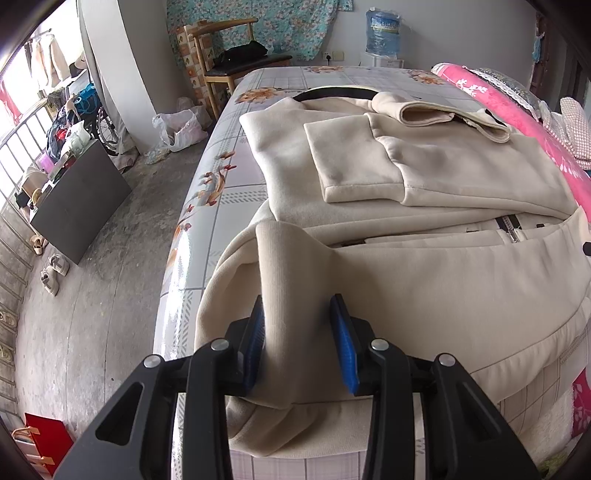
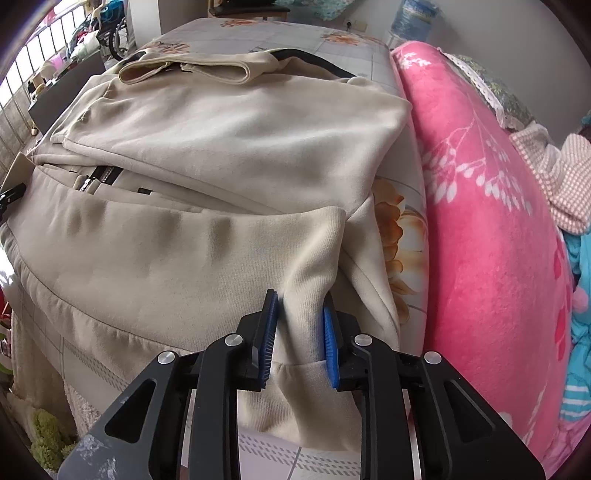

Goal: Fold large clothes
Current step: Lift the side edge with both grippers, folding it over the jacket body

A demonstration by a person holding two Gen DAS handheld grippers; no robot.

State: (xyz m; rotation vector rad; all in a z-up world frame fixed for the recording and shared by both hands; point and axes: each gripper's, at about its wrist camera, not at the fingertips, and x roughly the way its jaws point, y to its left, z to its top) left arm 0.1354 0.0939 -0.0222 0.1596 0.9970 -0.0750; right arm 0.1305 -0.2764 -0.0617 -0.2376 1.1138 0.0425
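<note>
A bed [image 1: 236,184] with a glossy floral-print cover fills most of the room, and the cream zip-up jacket [image 1: 424,266] lies spread across it, sleeves already folded in over the chest. Along the bed's far side runs a rolled pink blanket [image 2: 480,221], seen in full only from the right wrist view; the left wrist view catches just its edge. That left view alone takes in the bare concrete floor [image 1: 110,295], a wooden chair [image 1: 221,66] against the wall, a water jug [image 1: 382,31] in the corner and a red box [image 1: 44,439] down by the bed's foot.

Nearer in, the jacket's hem bunches up at both front corners. The left gripper [image 1: 301,332] has a ribbed fold of the hem pinched up between its blue pads [image 1: 255,332], fingers clamped on the cloth at the bed's edge. The right gripper [image 2: 300,328] grips the opposite hem corner the same way, cloth squeezed between its pads [image 2: 330,339].
</note>
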